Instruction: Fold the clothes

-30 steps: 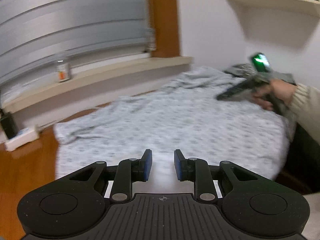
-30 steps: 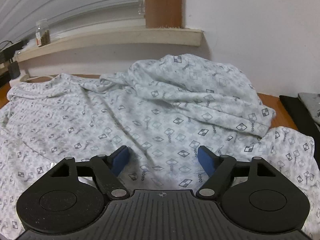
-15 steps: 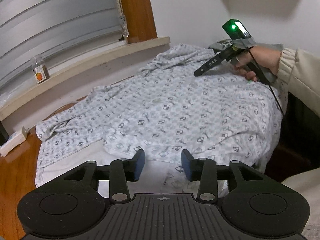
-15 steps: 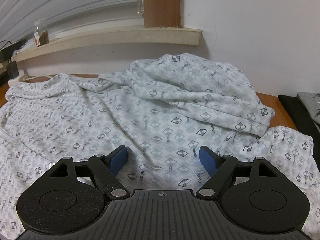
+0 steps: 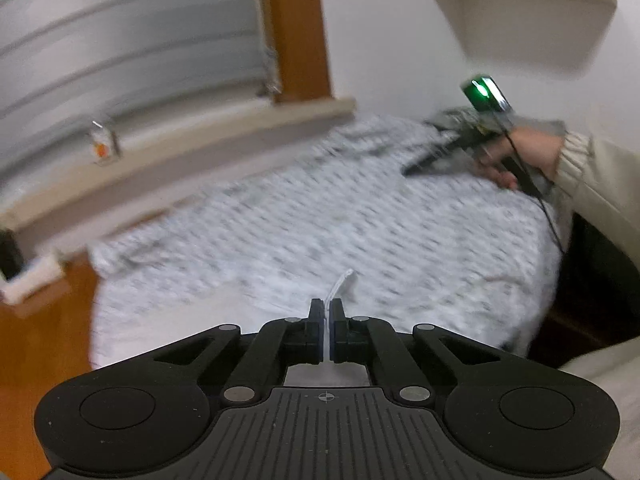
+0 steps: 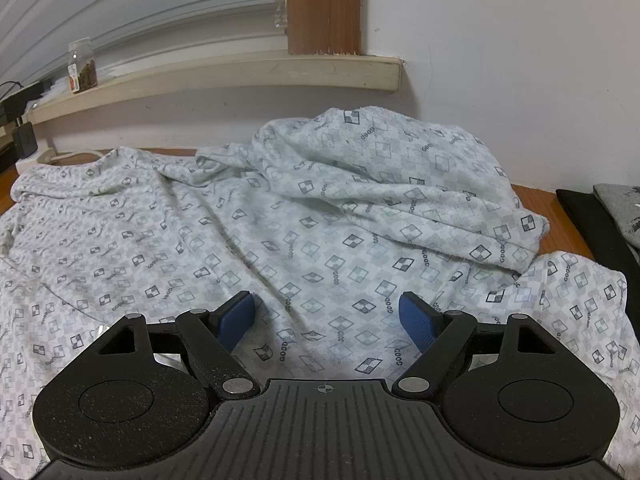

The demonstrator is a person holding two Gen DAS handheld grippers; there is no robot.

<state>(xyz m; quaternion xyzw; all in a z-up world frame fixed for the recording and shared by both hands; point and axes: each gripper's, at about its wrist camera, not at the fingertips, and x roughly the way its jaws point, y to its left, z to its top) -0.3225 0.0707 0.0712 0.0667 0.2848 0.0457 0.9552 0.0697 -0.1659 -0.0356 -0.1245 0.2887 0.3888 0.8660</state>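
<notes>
The patterned garment [image 6: 320,240] lies spread across the wooden surface [image 6: 560,216] below the window sill [image 6: 240,72], its far right part bunched into a mound against the wall. In the left wrist view it is motion-blurred, so its print cannot be read there, and its near edge is cut off behind the gripper body. In the right wrist view the print is sharp: small checkered squares with the word "GOOD" repeated across the cloth.

The left gripper [image 5: 326,330] has its jaws pressed together on a thin white fold of the garment's near edge, which sticks up between them. The right gripper [image 6: 328,316] has its jaws spread wide, low over the garment's right part, with cloth showing between and beneath them; whether the pads touch it cannot be told.

At the garment's right, a dark folded cloth [image 6: 592,220] and a grey one are cut off by the frame edge.

A small jar [image 6: 82,66] stands on the sill; its label is unreadable.
</notes>
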